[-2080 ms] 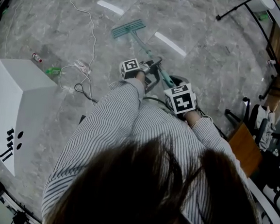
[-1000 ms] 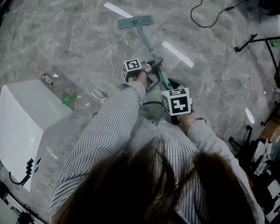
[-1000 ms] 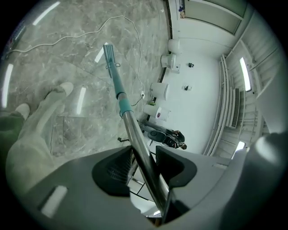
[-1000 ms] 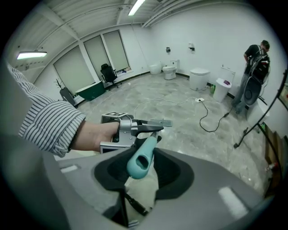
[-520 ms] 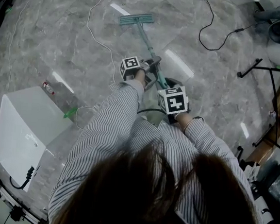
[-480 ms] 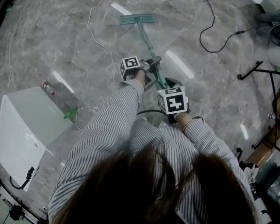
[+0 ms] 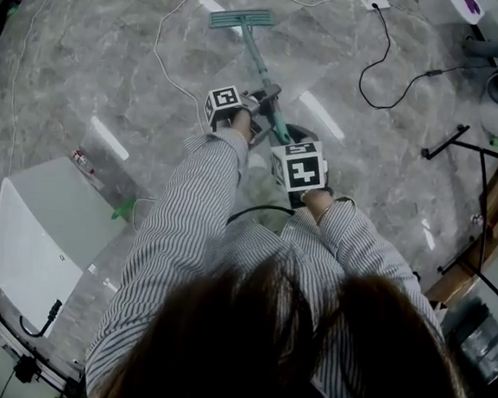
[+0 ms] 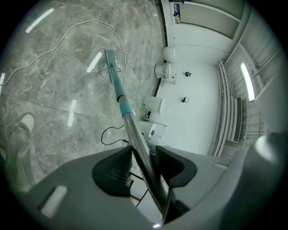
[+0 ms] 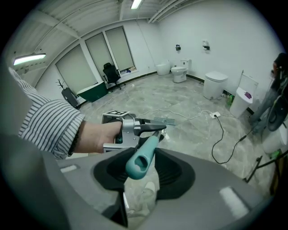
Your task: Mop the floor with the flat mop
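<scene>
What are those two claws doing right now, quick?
Left claw: closed on the mop's metal pole.
Right claw: closed on the mop's teal handle end.

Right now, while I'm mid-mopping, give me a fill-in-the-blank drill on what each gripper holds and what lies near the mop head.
The right gripper is shut on the mop handle's teal grip end, which has a ___ through it.
The left gripper is shut on that handle's bare ___ section.
The cable looping beside the flat mop head is ___ in colour.
Missing words: hole; metal; white.
</scene>
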Demonstrator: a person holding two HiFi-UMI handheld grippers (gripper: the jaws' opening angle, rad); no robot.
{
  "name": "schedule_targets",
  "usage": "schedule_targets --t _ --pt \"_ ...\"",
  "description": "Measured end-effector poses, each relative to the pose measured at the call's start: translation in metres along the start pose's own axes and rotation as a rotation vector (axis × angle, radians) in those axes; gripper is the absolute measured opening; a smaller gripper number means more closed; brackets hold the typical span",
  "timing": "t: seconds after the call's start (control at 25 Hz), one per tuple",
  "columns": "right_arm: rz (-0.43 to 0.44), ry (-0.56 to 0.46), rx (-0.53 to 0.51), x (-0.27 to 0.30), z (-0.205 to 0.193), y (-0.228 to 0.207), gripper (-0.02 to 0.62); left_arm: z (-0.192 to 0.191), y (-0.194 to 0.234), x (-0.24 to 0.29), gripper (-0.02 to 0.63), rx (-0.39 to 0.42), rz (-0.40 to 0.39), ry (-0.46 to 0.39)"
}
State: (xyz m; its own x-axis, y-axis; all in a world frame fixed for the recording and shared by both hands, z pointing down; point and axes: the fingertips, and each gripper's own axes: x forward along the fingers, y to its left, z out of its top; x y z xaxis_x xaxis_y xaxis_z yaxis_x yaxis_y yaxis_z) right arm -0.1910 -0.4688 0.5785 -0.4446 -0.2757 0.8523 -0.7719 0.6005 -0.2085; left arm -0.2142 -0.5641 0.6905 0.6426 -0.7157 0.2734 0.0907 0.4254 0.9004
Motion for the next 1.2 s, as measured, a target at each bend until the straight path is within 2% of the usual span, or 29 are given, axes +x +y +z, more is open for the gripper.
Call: schedule_targets --t 0.32,0.6,0.92,1.2 --pt "-0.003 0.008 0.006 -0.002 -0.005 -0.003 0.138 -0.004 0.002 0.000 0.164 -0.027 -0.016 -0.037" --pt "-0.010 0.003 0.006 -0.012 -0.023 0.005 0.137 -0.020 0.009 -0.010 0.166 -0.009 -0.029 -0.035" --pt "-0.003 -0.008 0.013 -0.047 -0.092 0.030 0.135 -0.085 0.043 -0.050 0.166 0.001 -0.020 -0.025" --pt "-0.009 -0.007 0.022 -0.092 -0.184 0.065 0.133 -0.167 0.089 -0.102 0.170 0.017 -0.023 0.000"
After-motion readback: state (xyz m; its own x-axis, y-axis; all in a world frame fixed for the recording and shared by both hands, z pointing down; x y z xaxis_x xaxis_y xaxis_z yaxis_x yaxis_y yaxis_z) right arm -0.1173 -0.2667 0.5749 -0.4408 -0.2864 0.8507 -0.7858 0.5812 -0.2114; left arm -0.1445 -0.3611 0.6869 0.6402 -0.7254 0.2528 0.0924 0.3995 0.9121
